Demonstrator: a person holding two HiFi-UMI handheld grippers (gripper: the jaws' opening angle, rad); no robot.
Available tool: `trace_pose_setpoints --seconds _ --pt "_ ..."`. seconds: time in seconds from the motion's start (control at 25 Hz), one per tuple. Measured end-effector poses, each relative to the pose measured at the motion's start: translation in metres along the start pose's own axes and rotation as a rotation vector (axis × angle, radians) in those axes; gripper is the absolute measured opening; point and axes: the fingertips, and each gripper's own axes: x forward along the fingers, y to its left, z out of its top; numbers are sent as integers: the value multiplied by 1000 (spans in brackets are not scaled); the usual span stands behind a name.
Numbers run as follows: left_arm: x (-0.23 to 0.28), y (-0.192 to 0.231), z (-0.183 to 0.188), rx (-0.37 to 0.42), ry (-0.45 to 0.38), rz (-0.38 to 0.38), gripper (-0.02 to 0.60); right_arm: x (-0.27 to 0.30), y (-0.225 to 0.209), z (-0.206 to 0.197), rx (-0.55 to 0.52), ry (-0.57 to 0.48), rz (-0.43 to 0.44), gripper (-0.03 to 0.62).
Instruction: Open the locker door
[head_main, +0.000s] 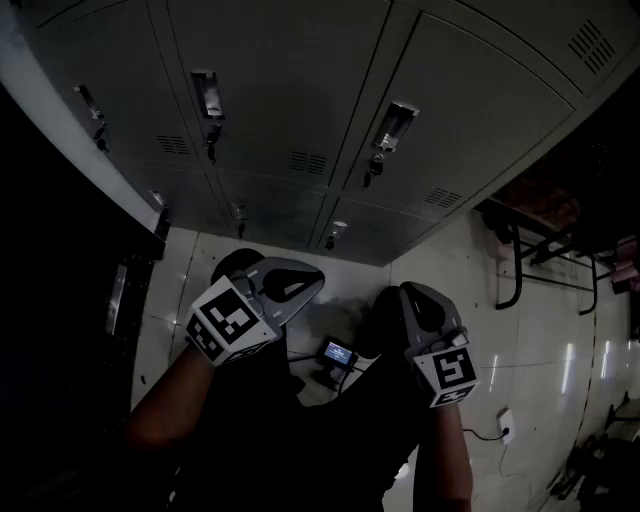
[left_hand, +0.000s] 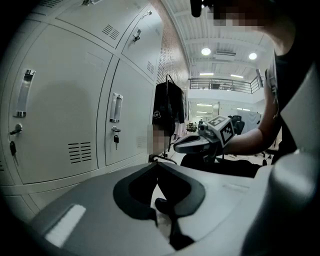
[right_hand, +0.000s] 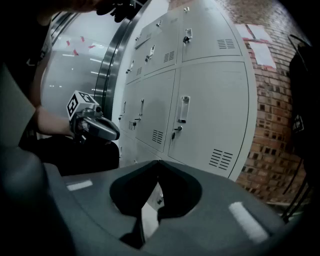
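Nearby, the left gripper (head_main: 312, 282) and right gripper (head_main: 412, 295) are hovering side by side, left and right, both with jaws pressing together on nothing. Farther ahead, the locker doors (head_main: 280, 90) are sitting closed, well apart from both grippers, a key (head_main: 372, 170) hanging in one lock.

Left claw (head_main: 298, 282), right claw (head_main: 416, 297) (lockers (head_main: 290, 90) beyond)

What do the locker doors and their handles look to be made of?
Locker doors: probably painted sheet metal, matte pale grey, with punched vent slots. Handles: brighter, seemingly chromed or polished metal, judging by their glints.
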Motion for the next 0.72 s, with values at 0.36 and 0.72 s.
trace_pose_setpoints --seconds 0.36,0.72 --pt "-10 2 6 -6 -35 -20 12 78 -24 4 -328 161 -144 46" --pt "-12 2 10 -18 -57 -28 12 147 -61 54 -734 256 -331 121"
